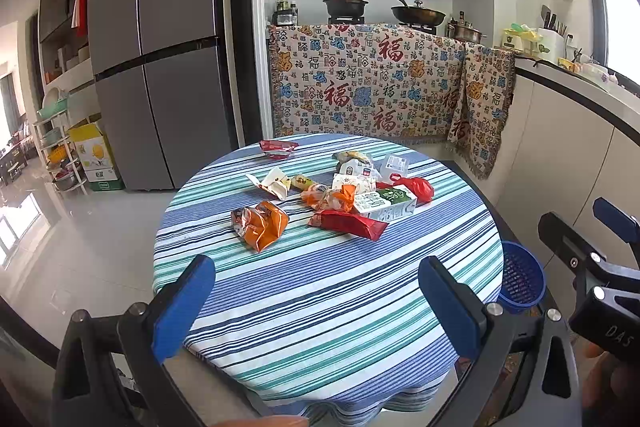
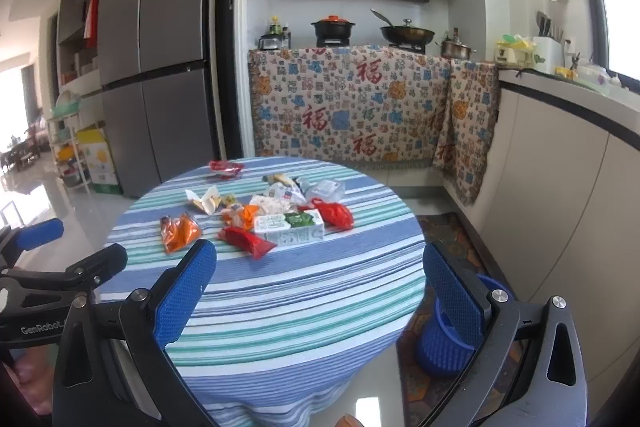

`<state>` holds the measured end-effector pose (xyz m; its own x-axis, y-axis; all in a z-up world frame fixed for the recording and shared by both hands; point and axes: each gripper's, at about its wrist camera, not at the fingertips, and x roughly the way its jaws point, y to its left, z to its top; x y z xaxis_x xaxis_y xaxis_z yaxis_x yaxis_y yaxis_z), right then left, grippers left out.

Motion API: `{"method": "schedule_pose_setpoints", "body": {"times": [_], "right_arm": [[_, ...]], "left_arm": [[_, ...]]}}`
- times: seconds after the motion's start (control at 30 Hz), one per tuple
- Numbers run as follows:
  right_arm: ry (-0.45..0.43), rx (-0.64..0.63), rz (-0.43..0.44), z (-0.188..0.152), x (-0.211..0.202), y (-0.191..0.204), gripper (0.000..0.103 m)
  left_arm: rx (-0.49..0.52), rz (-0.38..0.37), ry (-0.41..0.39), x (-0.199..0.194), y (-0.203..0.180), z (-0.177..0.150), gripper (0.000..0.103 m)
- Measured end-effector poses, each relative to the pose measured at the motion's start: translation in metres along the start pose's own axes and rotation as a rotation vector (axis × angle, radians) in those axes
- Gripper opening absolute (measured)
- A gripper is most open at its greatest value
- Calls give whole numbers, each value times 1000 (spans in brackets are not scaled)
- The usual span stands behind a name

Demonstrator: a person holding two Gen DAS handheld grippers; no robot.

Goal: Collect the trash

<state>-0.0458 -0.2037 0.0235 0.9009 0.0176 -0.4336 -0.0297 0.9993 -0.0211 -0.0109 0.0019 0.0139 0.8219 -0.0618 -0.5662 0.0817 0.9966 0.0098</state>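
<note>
Several pieces of trash lie on a round table with a striped cloth (image 1: pixel 320 291): an orange wrapper (image 1: pixel 262 221), a red wrapper (image 1: pixel 348 223), a green and white carton (image 1: pixel 390 203), a red plastic bag (image 1: pixel 416 187), a white wrapper (image 1: pixel 274 182) and a red packet (image 1: pixel 278 148) at the far edge. My left gripper (image 1: pixel 316 303) is open and empty above the table's near part. My right gripper (image 2: pixel 320 291) is open and empty, also near the front edge; it shows at the right of the left wrist view (image 1: pixel 592 239). A blue mesh bin (image 2: pixel 448 339) stands on the floor right of the table.
A grey fridge (image 1: pixel 160 47) stands at the back left, with a rack of bowls (image 1: pixel 60 147) beside it. A patterned cloth (image 1: pixel 372 83) hangs over the stove counter behind the table. A counter (image 1: pixel 580 147) runs along the right. A rug (image 2: pixel 452 239) lies under the bin.
</note>
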Motion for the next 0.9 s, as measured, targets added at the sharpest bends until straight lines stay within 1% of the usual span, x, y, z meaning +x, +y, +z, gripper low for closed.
{"method": "schedule_pose_setpoints", "body": {"times": [0.9], "right_arm": [[-1, -4, 7, 5, -2, 3, 103]], "left_arm": [[2, -4, -1, -2, -1, -1, 103]]}}
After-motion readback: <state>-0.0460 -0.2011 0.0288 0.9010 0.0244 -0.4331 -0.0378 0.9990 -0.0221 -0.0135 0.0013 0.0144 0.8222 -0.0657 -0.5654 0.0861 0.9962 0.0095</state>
